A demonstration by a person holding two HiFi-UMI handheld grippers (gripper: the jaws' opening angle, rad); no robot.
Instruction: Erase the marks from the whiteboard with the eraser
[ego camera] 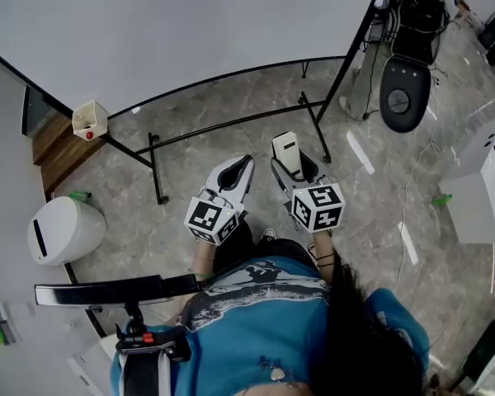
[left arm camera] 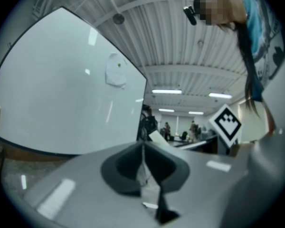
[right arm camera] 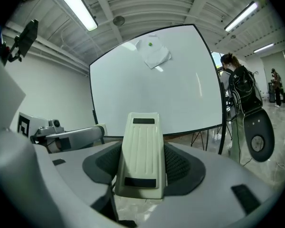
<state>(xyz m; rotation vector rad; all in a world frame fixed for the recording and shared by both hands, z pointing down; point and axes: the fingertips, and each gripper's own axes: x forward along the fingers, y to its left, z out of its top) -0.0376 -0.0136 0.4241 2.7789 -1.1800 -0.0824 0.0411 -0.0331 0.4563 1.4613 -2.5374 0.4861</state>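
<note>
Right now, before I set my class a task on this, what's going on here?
A person stands facing the whiteboard with a gripper in each hand. The right gripper is shut on a cream eraser, held short of the board. The left gripper has its jaws together, empty. No marks show on the board, only a paper sheet stuck near its top.

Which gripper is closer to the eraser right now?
Right. The right gripper is shut on the eraser, which sticks out past its jaws toward the whiteboard. The left gripper is beside it on the left, shut, empty and apart from the eraser.
</note>
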